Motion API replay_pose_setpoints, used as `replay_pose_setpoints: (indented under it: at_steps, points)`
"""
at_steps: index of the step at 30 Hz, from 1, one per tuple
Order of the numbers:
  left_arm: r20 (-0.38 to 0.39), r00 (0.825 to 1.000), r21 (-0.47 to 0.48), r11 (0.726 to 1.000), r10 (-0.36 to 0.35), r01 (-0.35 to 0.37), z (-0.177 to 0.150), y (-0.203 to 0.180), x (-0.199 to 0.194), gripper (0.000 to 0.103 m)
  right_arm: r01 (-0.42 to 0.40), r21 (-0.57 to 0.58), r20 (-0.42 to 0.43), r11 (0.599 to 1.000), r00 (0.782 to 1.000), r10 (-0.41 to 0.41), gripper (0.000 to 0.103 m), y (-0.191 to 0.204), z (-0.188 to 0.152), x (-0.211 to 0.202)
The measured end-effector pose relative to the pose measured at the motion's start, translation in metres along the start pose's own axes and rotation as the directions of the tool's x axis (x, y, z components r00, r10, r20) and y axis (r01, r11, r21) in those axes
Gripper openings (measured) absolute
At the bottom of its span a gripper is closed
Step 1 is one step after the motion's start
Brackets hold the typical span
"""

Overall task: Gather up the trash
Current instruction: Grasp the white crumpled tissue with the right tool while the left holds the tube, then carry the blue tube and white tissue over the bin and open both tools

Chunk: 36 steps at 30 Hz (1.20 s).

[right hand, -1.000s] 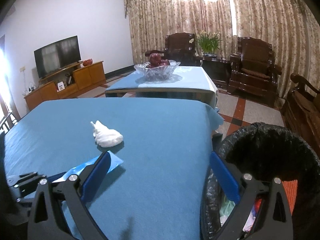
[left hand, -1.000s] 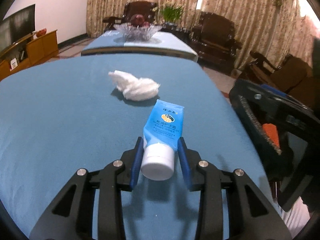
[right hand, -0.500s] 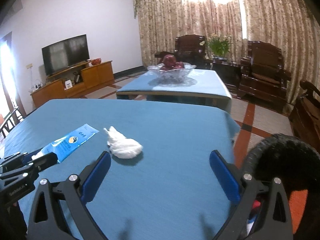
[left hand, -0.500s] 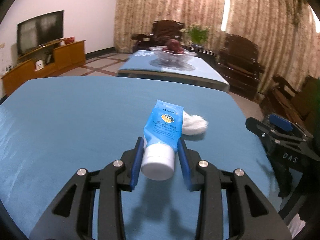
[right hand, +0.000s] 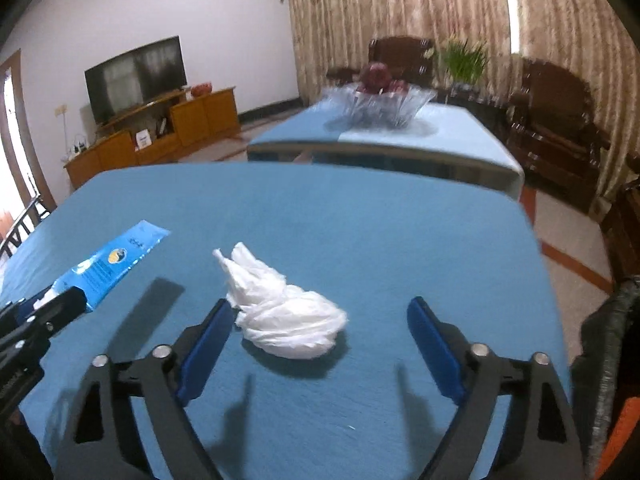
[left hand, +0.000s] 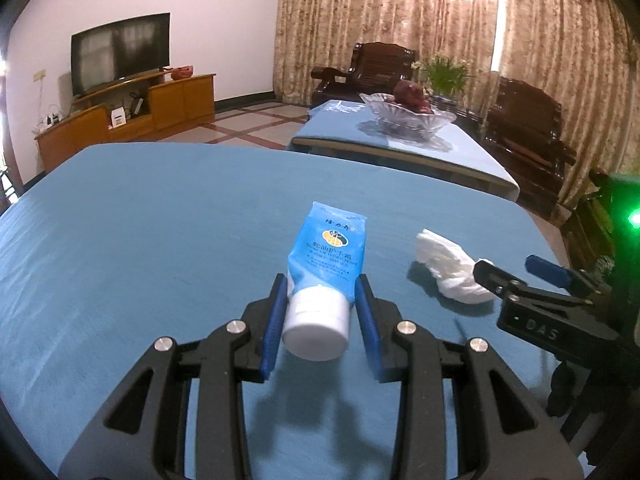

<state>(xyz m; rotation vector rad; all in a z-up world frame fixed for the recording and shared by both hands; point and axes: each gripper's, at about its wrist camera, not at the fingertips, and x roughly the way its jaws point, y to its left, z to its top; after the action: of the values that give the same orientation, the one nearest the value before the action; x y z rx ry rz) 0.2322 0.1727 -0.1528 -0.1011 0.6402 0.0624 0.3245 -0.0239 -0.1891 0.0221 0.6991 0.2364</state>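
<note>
My left gripper (left hand: 321, 292) is shut on a blue hand-cream tube (left hand: 326, 254) with a white cap, held above the blue tablecloth; the tube (right hand: 108, 262) also shows at the left of the right wrist view. A crumpled white tissue (right hand: 286, 318) lies on the cloth, and in the left wrist view the tissue (left hand: 448, 270) sits right of the tube. My right gripper (right hand: 320, 318) reaches around the tissue with its jaws closing. The left pad touches the tissue's edge; the right pad stands well clear.
A black-lined trash bin (right hand: 608, 364) stands off the table's right edge. Beyond the blue table (right hand: 360, 216) is a second table with a glass fruit bowl (right hand: 380, 102). Dark wooden armchairs (left hand: 524, 128), curtains and a TV cabinet (left hand: 132, 116) ring the room.
The right gripper moved left and down from over the bin to straddle the tissue, and its jaws narrowed. The left gripper swung left with the tube, so the tissue now lies to its right.
</note>
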Motion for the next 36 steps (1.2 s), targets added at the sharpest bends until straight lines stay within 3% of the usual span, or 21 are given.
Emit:
replay_pose_setpoints:
  at_steps: [5,6,11,21,36]
  points:
    - [-0.003,1.000,-0.006,1.000,0.002,-0.002,0.003,0.003,0.002,0.033,-0.039,-0.035,-0.093,0.999,0.995,0.036,0.056,0.010,-0.002,0.017]
    - [-0.003,1.000,-0.007,1.000,0.000,0.000,0.003,0.003,0.002,0.033,-0.042,-0.033,-0.093,0.999,0.995,0.038,0.055,0.011,-0.003,0.016]
    - [-0.001,1.000,-0.002,1.000,-0.005,0.005,0.003,-0.001,-0.002,0.033,-0.076,-0.017,-0.083,0.997,0.994,0.075,0.028,0.006,-0.006,0.008]
    - [0.030,0.999,0.021,0.999,-0.026,0.025,0.006,-0.020,-0.030,0.033,-0.078,0.020,0.017,0.997,0.997,0.078,0.025,-0.013,0.003,-0.050]
    - [0.085,0.989,0.079,0.990,-0.124,0.117,0.015,-0.092,-0.094,0.033,-0.014,0.069,0.146,0.998,0.989,0.004,0.025,-0.057,0.001,-0.165]
